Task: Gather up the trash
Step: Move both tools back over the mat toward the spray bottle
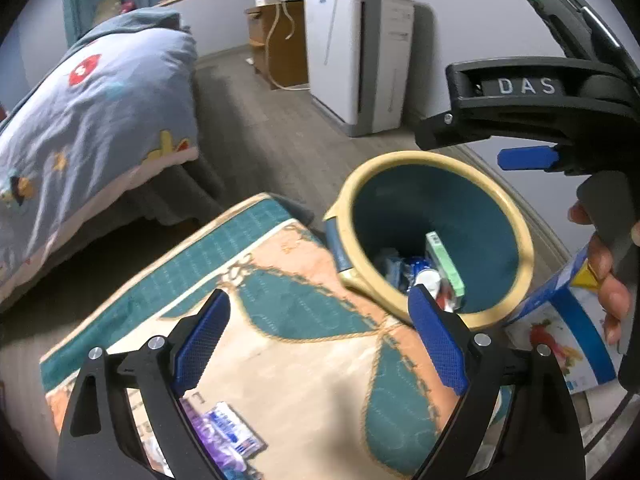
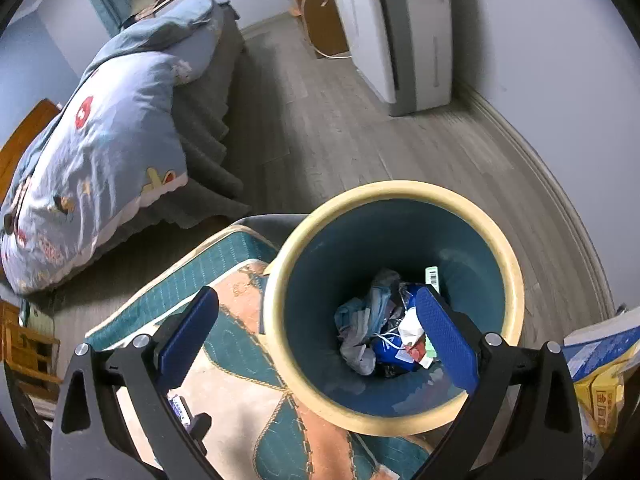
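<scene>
A teal waste bin with a cream rim [image 1: 516, 216] [image 2: 516, 280] stands on the floor at the rug's edge. Inside lie crumpled wrappers [image 2: 372, 332] and a green box [image 1: 442, 268]. My left gripper [image 1: 320, 336] is open and empty above the rug, left of the bin. A purple wrapper [image 1: 228, 432] lies on the rug just below its left finger; it also shows in the right wrist view [image 2: 180, 406]. My right gripper [image 2: 316, 332] is open and empty, hovering over the bin's mouth. It also shows in the left wrist view [image 1: 524, 160], above the bin.
A patterned teal and orange rug [image 1: 280, 360] covers the floor. A bed with a blue quilt [image 1: 92, 120] is at the left. A white appliance [image 1: 360, 52] and a wooden cabinet [image 1: 276, 36] stand by the far wall. Blue and yellow cartons [image 2: 600, 368] sit right of the bin.
</scene>
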The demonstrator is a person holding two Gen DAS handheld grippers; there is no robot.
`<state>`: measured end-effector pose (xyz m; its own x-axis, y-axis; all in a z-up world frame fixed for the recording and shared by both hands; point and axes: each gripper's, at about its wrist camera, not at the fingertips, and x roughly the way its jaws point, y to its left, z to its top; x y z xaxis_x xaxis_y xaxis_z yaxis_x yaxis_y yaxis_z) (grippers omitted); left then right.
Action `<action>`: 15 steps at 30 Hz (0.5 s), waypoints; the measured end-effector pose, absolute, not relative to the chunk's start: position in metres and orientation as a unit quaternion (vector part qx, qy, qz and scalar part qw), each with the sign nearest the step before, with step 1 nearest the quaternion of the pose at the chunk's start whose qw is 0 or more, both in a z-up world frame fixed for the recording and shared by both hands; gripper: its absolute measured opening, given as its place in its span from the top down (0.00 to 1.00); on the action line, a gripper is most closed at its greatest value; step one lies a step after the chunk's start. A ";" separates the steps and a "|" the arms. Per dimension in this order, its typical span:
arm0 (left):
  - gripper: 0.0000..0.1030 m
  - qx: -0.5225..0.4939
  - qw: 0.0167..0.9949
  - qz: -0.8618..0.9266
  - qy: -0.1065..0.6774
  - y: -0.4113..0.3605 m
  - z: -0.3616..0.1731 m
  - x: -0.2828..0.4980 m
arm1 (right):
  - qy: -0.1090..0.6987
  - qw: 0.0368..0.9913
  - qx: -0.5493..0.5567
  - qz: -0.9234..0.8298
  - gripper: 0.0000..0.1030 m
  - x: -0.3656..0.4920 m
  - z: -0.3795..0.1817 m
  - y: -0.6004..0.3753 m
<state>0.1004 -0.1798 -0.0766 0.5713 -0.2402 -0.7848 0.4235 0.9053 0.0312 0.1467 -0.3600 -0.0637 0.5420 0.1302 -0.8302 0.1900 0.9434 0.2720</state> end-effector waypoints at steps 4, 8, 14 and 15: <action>0.13 0.101 0.882 -0.172 0.426 -0.165 -0.074 0.099 | 0.482 0.863 0.153 -0.004 0.06 0.148 -0.062 -0.346; 0.13 0.093 0.884 -0.145 0.434 -0.144 -0.074 0.100 | 0.479 0.865 0.149 0.010 0.06 0.149 -0.058 -0.333; 0.13 0.083 0.884 -0.094 0.451 -0.107 -0.080 0.101 | 0.484 0.864 0.132 0.037 0.06 0.152 -0.056 -0.309; 0.13 0.081 0.883 -0.087 0.455 -0.101 -0.082 0.100 | 0.485 0.864 0.131 0.040 0.06 0.152 -0.056 -0.306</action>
<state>0.1003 -0.1009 -0.0819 0.5716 -0.0794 -0.8167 0.2275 0.9716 0.0647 0.1522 -0.3059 -0.0562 0.5271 0.1956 -0.8270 0.0583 0.9625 0.2648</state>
